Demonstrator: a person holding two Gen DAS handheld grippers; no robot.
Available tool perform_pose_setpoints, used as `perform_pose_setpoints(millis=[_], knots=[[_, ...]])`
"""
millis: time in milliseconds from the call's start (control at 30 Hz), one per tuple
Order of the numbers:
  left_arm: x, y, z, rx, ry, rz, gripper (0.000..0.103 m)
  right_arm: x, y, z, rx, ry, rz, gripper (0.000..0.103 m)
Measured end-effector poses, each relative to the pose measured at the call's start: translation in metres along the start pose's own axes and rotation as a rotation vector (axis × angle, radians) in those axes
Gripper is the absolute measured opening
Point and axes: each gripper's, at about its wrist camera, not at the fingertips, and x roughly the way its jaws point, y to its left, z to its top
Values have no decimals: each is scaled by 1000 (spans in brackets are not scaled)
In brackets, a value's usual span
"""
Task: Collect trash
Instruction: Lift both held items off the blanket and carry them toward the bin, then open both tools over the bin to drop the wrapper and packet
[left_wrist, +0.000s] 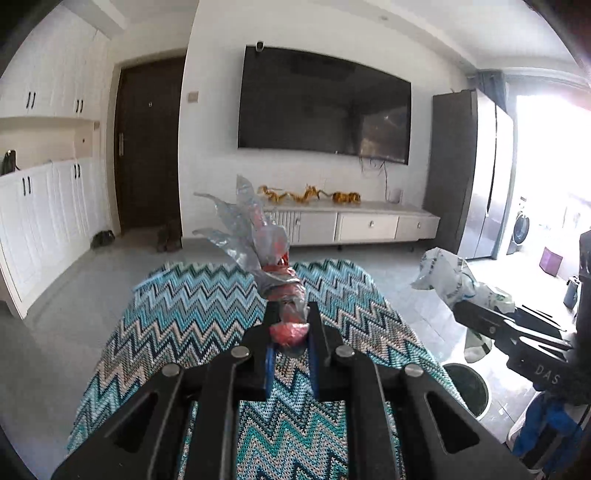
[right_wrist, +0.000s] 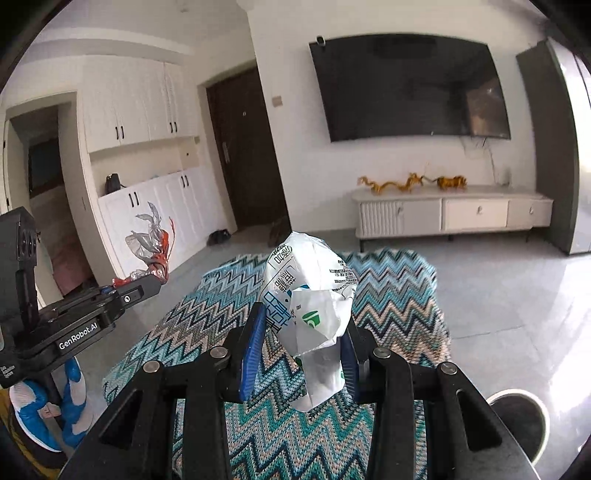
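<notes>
Both bits of trash already in your grip. Silver-red wrapper (left_wrist: 275, 273) sitting centre of left view, left gripper (left_wrist: 289, 325) pinching its twisted end, jaws fully shut on it. White printed packet (right_wrist: 314, 295) filling centre of right view, right gripper (right_wrist: 304, 336) clamping it, jaws partway open around its bulk. Both hanging over zigzag cloth (left_wrist: 192, 306). Bin (right_wrist: 517, 410) peeking in at lower right of right view, so you're probably heading there next. Be keeping squeeze steady, dropping packet first, then bringing wrapper across without bumping grippers.
</notes>
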Motion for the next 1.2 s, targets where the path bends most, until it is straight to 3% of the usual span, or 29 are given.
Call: perform_pose_setpoints(millis=[333,500,767,967,1200], knots=[[-20,-18,1,22,-30,5,13,-40,-5,-1,-11,-69,-40,37],[-4,-30,-2,60,0,1,13,-48,-31,-9,32,-88,-69,37],[32,-79,-6,148,66,-18,13,-62,-91,-27,118,-105,-177,37],[72,-135,-12,220,141,-93,14,-66,-153,-48,197,-82,-278,37],[133,-213,-31,288,289,-255,15,-52,-241,-96,360,21,-379,38]])
